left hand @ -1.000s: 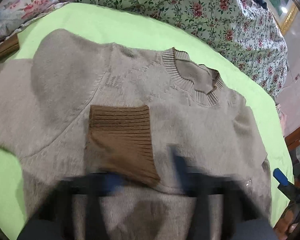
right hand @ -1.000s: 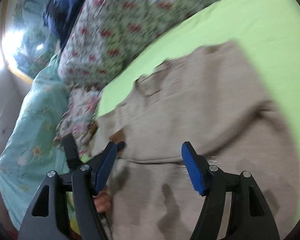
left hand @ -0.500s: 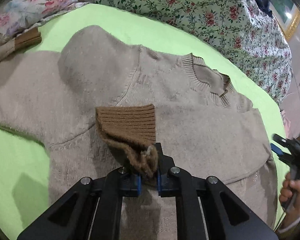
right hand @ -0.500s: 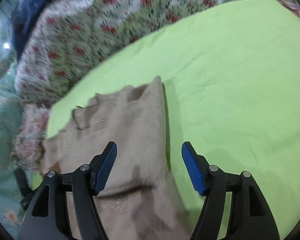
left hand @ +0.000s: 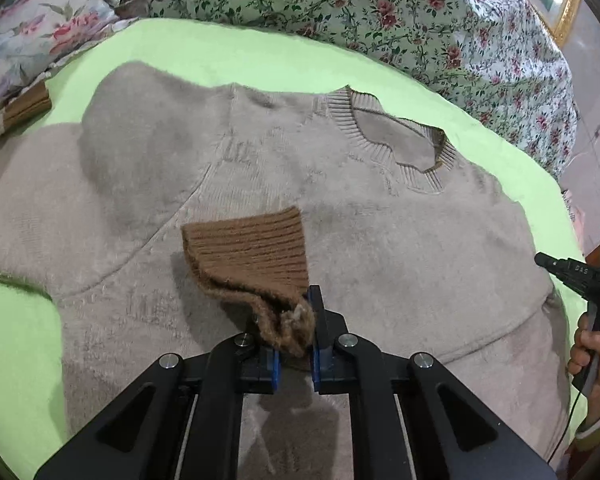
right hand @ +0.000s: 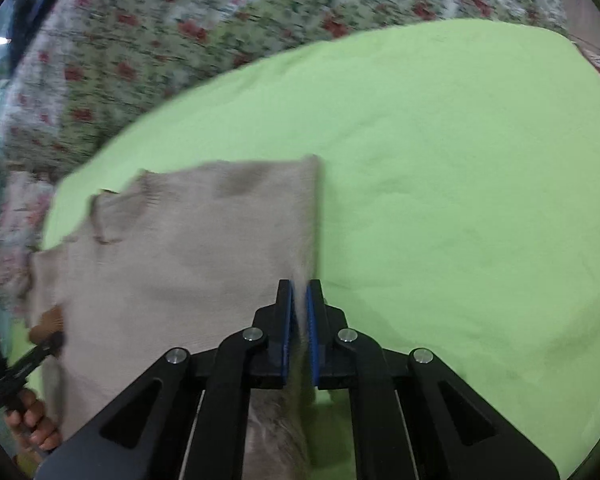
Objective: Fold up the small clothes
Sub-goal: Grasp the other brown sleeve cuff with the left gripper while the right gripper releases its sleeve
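Note:
A beige knit sweater lies flat on a lime-green sheet, its ribbed neck at the far right. My left gripper is shut on the brown ribbed cuff of a sleeve folded across the sweater's chest and holds it slightly lifted. The other brown cuff lies at the far left. In the right wrist view my right gripper is shut on the right side edge of the sweater, beside bare green sheet. The left gripper shows at that view's lower left.
A floral quilt is piled behind the sheet, and a floral pillow lies at the far left. The right gripper and the hand holding it show at the right edge of the left wrist view.
My left gripper has closed on the brown cuff and lifted it slightly. My right gripper, open before, has swung to the sweater's side edge and shut on it.

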`<state>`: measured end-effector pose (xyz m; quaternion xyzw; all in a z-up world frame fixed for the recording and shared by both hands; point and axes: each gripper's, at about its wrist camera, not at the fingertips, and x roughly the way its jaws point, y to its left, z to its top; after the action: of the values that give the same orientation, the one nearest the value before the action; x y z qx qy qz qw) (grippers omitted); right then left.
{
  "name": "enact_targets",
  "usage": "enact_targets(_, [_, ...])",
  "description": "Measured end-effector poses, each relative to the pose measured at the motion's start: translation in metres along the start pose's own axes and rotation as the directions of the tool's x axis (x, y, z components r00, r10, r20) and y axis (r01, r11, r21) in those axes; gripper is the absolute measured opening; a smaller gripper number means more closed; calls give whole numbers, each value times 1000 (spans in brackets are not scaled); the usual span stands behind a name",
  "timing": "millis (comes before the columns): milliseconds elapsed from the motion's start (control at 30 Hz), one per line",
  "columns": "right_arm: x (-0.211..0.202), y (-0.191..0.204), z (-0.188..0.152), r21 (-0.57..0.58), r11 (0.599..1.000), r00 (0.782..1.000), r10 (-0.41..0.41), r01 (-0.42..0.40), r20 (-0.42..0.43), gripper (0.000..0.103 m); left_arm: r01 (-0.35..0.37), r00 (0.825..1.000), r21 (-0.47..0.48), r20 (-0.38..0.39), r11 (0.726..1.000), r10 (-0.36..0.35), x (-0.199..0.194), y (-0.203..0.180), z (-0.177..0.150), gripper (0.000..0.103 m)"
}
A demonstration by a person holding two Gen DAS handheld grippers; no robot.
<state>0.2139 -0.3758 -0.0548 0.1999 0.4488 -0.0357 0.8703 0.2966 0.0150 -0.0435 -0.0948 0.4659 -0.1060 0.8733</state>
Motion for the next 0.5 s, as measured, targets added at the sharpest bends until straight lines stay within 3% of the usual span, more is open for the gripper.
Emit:
enact_targets(67, [-14, -2, -1, 40, 999, 999, -27, 26, 23, 11, -2, 1000, -2, 8, 1000, 2, -5, 4, -1, 14])
enact_targets(167, [-40, 24, -13, -11, 995, 990, 101, -100, 96, 12, 0, 1000, -19, 5, 1000, 0, -7, 10, -2, 17])
enact_targets(267, [-29, 55, -31, -93, 969, 973, 231, -230, 0, 18, -12, 1000, -11, 4, 1000, 12, -9, 9, -4, 17])
enact_targets(300, [-20, 56, -36, -89, 971, 975, 221, -223, -37, 18, -15, 1000, -7, 7, 1000, 15, -12, 9, -5, 17])
enact_targets(367, [-2, 41, -43, -47, 992, 991, 116, -119, -71, 14, -17, 1000, -9, 15, 1000, 17, -23, 17, -10, 19])
enact_targets(433, [-7, 17, -46, 64, 983, 983, 178, -174, -48, 10, -43, 999, -12, 26, 999, 43, -38, 32, -16, 22])
enact_targets(500, [-21, 15, -47, 70, 987, 989, 146, -143, -28, 14, -78, 996, -26, 39, 997, 79, -51, 52, -17, 26])
